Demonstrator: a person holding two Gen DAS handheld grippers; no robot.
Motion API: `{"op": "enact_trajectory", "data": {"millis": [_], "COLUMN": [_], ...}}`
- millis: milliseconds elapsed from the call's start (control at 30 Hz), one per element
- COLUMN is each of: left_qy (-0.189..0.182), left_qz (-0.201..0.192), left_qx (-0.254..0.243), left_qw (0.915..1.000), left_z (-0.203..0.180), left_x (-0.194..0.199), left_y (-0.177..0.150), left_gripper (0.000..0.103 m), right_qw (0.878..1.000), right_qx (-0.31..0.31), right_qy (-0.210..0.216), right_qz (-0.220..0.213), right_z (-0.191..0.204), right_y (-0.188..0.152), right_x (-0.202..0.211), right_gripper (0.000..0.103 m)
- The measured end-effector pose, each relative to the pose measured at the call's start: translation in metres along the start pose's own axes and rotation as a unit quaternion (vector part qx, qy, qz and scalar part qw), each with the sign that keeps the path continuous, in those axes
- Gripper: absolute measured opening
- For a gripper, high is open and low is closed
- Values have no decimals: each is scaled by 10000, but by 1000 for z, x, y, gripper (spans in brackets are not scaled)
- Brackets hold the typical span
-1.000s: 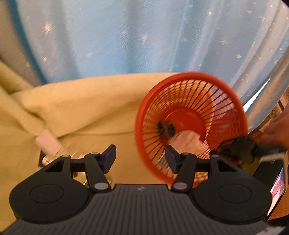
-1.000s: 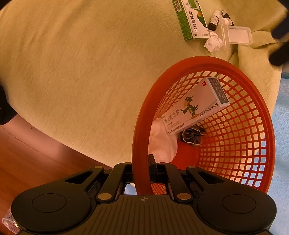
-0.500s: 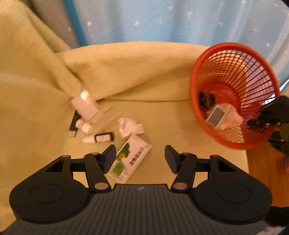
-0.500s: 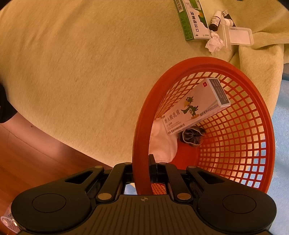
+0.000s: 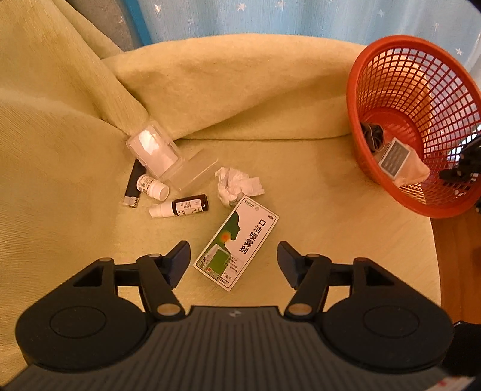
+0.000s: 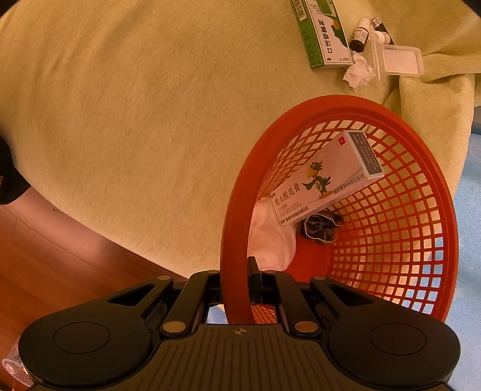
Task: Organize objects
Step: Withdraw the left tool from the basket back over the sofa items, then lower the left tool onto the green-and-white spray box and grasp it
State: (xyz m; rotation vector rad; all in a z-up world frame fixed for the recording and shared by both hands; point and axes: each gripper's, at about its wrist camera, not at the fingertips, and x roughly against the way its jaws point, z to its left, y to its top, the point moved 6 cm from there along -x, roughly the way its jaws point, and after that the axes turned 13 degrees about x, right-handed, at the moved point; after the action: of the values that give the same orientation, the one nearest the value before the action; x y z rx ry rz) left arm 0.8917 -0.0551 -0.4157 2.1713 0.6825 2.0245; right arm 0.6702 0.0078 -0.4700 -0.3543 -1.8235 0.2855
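My left gripper (image 5: 234,255) hangs over a green-and-white medicine box (image 5: 237,243) lying flat on the yellow-green blanket (image 5: 240,90). Its jaws are opening and the box lies below the gap, untouched. Beyond the box lie a crumpled tissue (image 5: 236,186), a dark dropper bottle (image 5: 180,207), a small white bottle (image 5: 151,186), a black lighter (image 5: 133,186) and a clear plastic case (image 5: 156,150). My right gripper (image 6: 237,282) is shut on the rim of the red mesh basket (image 6: 390,216), which holds a white box with a green parrot (image 6: 324,180), a white cloth (image 6: 267,237) and a dark bundle (image 6: 320,225).
The basket (image 5: 415,90) sits tilted at the blanket's right edge, with wooden floor (image 6: 60,270) beyond. A blue star-patterned curtain (image 5: 270,15) hangs behind. A fold of blanket rises behind the small items.
The left gripper has swung from the basket leftward and down over the medicine box and small items, and its jaws have widened. The right gripper still clamps the basket rim.
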Motion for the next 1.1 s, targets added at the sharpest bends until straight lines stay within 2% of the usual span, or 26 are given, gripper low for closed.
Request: {"op": "enact_trajectory", "data": {"millis": [633,1100], "left_qy": [25,36], "left_qz": [228,387], "left_qx": [-423,-906], "left_qw": [9988,9951], "left_z": [8,15], "left_x": [-40,-83], "left_y": [-11,-14], "left_gripper": [68,69], "right_qw": [10000,9998], "right_qx": [-65,-139], "right_qy": [8,25], "right_qz": [-67,-125], "right_z": [-2,-4], "right_y": [4,6], "right_x": [1,3], "right_gripper": [3,3]}}
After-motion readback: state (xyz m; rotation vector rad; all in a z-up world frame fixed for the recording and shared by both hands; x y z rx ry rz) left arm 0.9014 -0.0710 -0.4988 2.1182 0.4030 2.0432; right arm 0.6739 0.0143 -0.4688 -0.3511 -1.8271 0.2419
